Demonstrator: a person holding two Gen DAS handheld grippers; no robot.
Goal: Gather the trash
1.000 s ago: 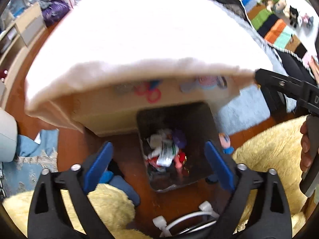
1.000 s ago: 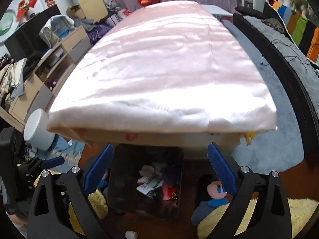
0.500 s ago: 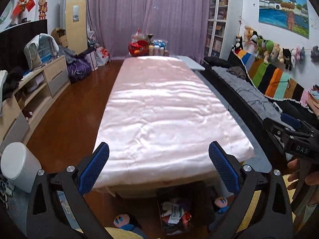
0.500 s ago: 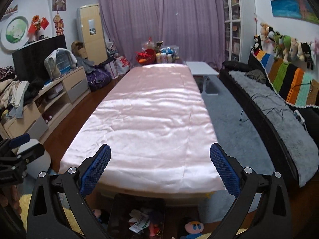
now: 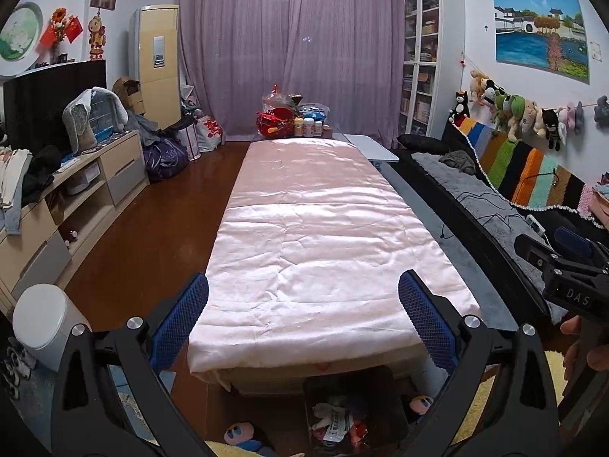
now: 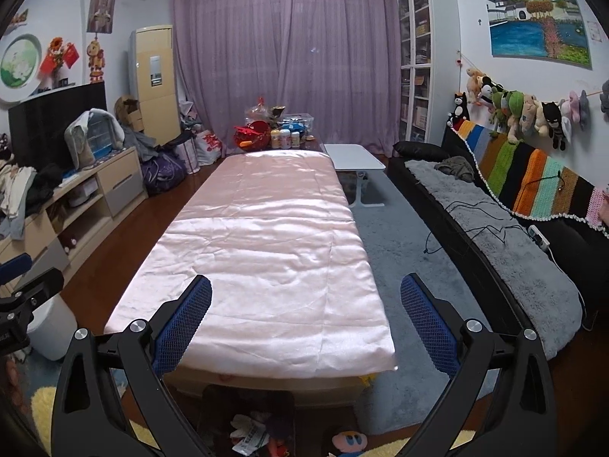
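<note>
Both tongs, left gripper [image 5: 303,314] and right gripper [image 6: 306,314], gape wide (empty); trash bin [image 5: 354,405] at six o'clock risks being overlooked.

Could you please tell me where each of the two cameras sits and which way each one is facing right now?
Left wrist: on the left gripper, facing along the pink-covered table to the purple curtain; its open blue fingers, the right gripper and a hand show.
Right wrist: on the right gripper, facing likewise, further right; the left gripper shows at the left edge.
Both share the table, the curtain and the dark trash bin.
</note>
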